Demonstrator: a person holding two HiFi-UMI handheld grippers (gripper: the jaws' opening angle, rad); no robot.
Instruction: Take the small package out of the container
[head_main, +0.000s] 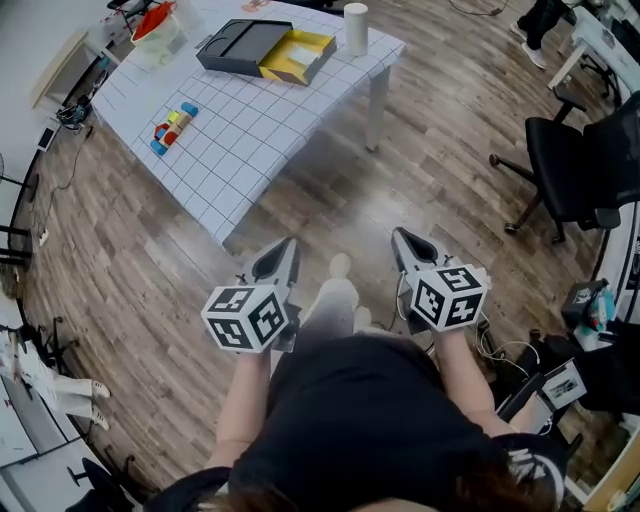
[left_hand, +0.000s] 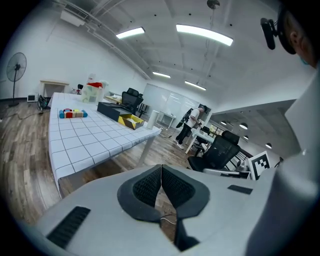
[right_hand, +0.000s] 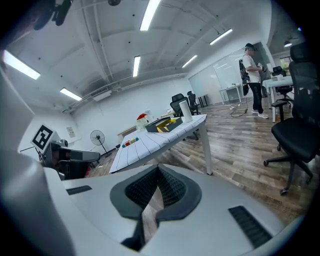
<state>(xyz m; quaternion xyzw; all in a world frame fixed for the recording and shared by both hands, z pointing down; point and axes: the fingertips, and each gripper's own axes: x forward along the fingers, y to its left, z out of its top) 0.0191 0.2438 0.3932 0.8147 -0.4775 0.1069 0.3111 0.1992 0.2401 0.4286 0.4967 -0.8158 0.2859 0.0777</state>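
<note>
Left gripper (head_main: 288, 246) and right gripper (head_main: 401, 238) hover above the floor (head_main: 330, 185), each with jaws pressed together, empty. The container (head_main: 245, 45) sits by the tabletop's (head_main: 250, 130) far edge.

Left tool (head_main: 289, 243), right tool (head_main: 399, 234) (both closed)

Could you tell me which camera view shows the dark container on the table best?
The head view: it looks down into the open container. Both gripper views show it only small, distant and side-on.

The left gripper (left_hand: 161, 168) has its fingers (left_hand: 146, 189) touching, a gridded table (left_hand: 85, 139) beyond.
</note>
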